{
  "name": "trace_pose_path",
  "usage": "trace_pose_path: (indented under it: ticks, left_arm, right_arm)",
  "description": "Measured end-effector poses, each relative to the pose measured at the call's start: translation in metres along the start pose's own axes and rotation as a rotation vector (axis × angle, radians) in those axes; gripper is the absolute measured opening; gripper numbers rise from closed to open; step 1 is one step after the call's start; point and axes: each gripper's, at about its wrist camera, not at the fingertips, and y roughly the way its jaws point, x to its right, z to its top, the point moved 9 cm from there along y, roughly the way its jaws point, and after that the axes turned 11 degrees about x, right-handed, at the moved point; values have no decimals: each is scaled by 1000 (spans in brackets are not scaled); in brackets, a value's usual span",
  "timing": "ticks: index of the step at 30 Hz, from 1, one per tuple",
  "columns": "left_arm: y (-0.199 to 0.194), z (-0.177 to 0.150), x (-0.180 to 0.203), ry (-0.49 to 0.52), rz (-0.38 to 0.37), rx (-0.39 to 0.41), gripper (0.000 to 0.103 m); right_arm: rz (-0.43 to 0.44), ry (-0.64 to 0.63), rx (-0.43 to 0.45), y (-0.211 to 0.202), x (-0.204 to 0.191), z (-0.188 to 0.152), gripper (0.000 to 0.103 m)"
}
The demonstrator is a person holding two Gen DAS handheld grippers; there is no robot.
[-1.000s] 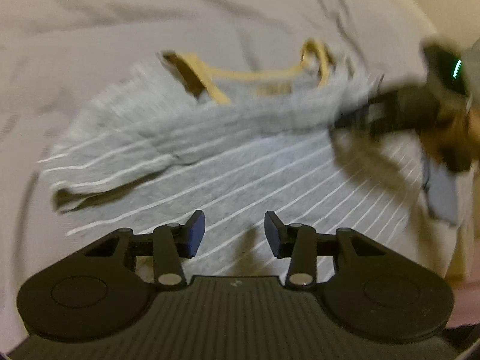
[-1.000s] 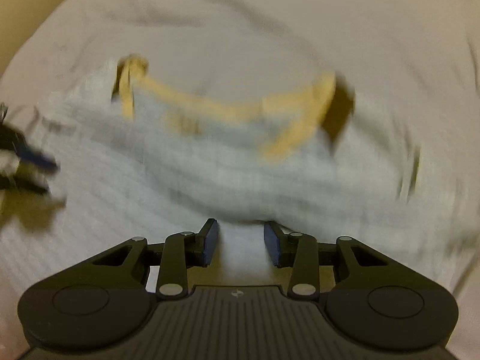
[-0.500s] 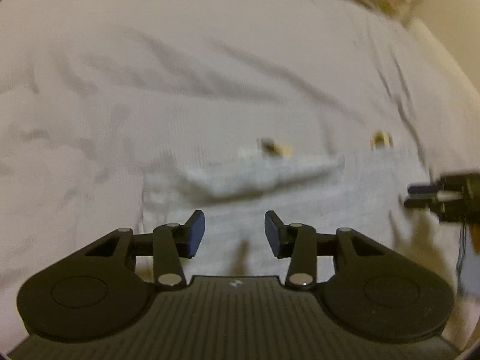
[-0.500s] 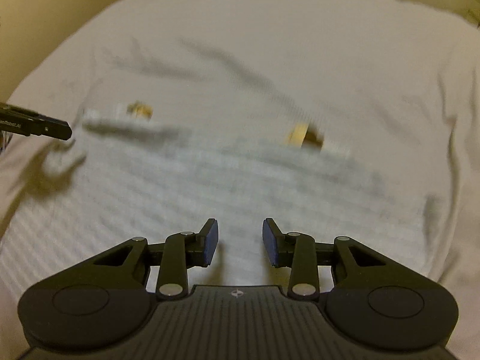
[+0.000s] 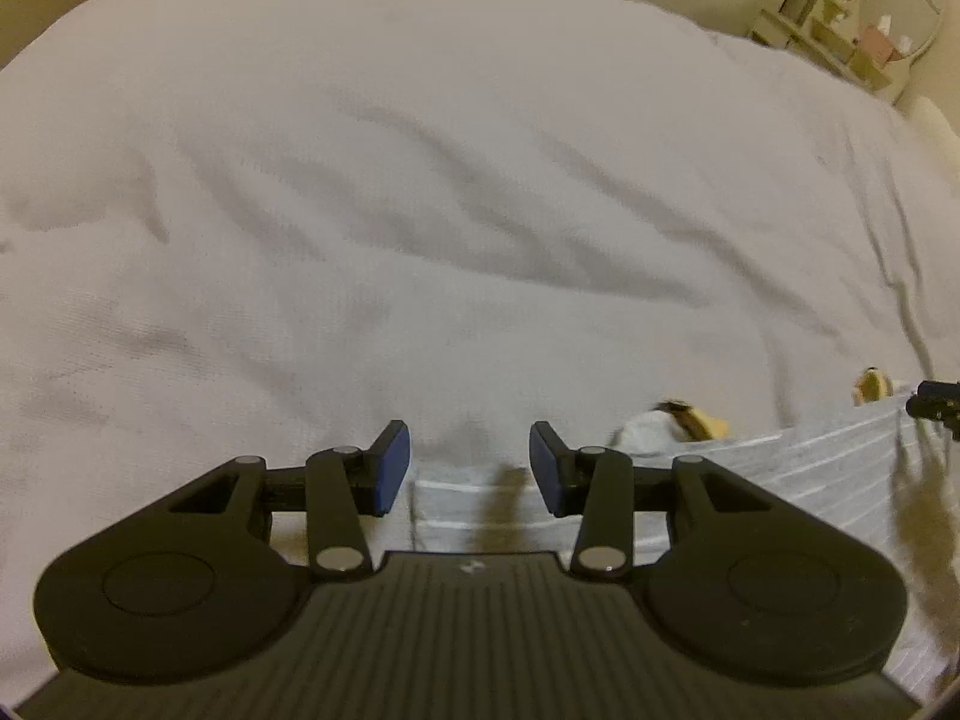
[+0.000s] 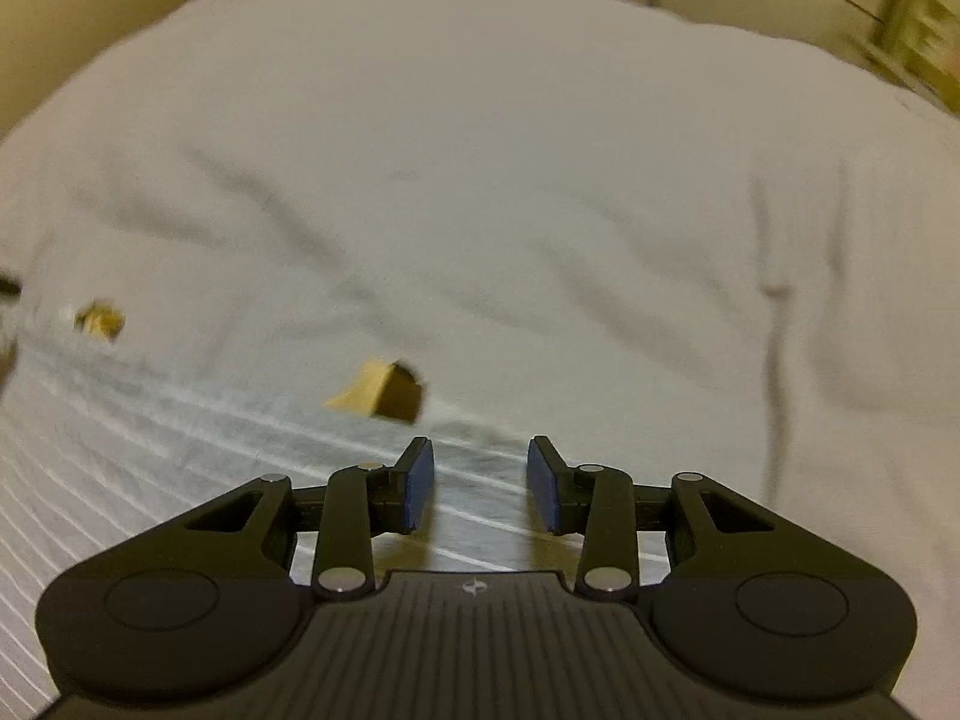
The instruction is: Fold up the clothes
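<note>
1. Across both wrist views, the biggest thing I've got is the white bedsheet (image 5: 420, 192), wrinkled and filling nearly everything ahead of me.
2. Next down, the grey striped shirt (image 6: 150, 450) lies flat on that sheet, right under and just in front of both grippers. From the right wrist it spreads out to the lower left; from the left wrist it runs off to the lower right.
3. My left gripper (image 5: 470, 468) has its jaws spread apart with nothing between them, sitting over the shirt's left edge.
4. My right gripper (image 6: 480, 483) is the same deal, jaws apart and empty, hovering over the striped fabric near its far edge.
5. Smallest bits: the yellow trim (image 6: 378, 393) pokes up at the shirt's far edge, just ahead-left of the right gripper. It's kinda blurry, so I can't tell much more.
</note>
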Motion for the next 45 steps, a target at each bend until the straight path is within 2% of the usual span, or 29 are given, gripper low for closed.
trace_pose_path:
  ticks: [2, 7, 10, 13, 16, 19, 23, 27, 29, 31, 34, 36, 37, 39, 42, 44, 45]
  left_arm:
    - [-10, -8, 13, 46, -47, -4, 40]
    - [-1, -40, 48, 177, -160, -107, 40]
    - [28, -35, 51, 146, -122, -104, 38]
    - [45, -16, 44, 107, -56, -52, 38]
    - [37, 0, 29, 71, 16, -4, 38]
    - [15, 1, 26, 47, 20, 15, 38]
    - [-25, -38, 46, 90, -51, -31, 38]
    - [-64, -107, 60, 180, -80, -135, 38]
    - [-77, -140, 56, 217, -57, -184, 39]
    - [-91, -160, 44, 207, -37, -192, 39]
    - [-118, -163, 26, 215, 42, -177, 42]
    - [-138, -161, 20, 240, 94, -160, 42]
    - [-148, -162, 26, 295, 95, -142, 43]
    - [-169, -165, 40, 414, 89, -107, 46]
    - [-188, -190, 90, 725, -17, -66, 57]
    - [-194, -213, 119, 924, -84, -55, 59]
    - [-193, -224, 129, 991, -103, -55, 59]
  right_arm:
    - [4, 1, -2, -14, 6, -11, 44]
    - [9, -22, -99, -16, 20, -56, 44]
    - [-44, -5, -98, -7, 38, -58, 44]
    - [-120, 53, -56, -3, 58, -45, 44]
    - [-185, 93, -6, -15, 70, -35, 44]
    - [-161, 131, 14, -35, 64, -42, 44]
    - [-94, 178, -35, -60, 37, -79, 44]
    - [-39, 226, -109, -83, 10, -129, 44]
    - [-43, 231, -148, -93, 9, -155, 44]
    - [-66, 242, -183, -107, 16, -179, 44]
    - [-155, 279, -199, -134, 42, -202, 44]
    - [-175, 250, -185, -157, 45, -206, 44]
    - [-178, 207, -179, -167, 42, -207, 44]
    - [-140, 26, -162, -185, 20, -207, 46]
    - [-53, -288, -129, -191, -30, -215, 54]
    - [-15, -476, -102, -187, -62, -224, 55]
    - [-15, -533, -93, -183, -71, -229, 55]
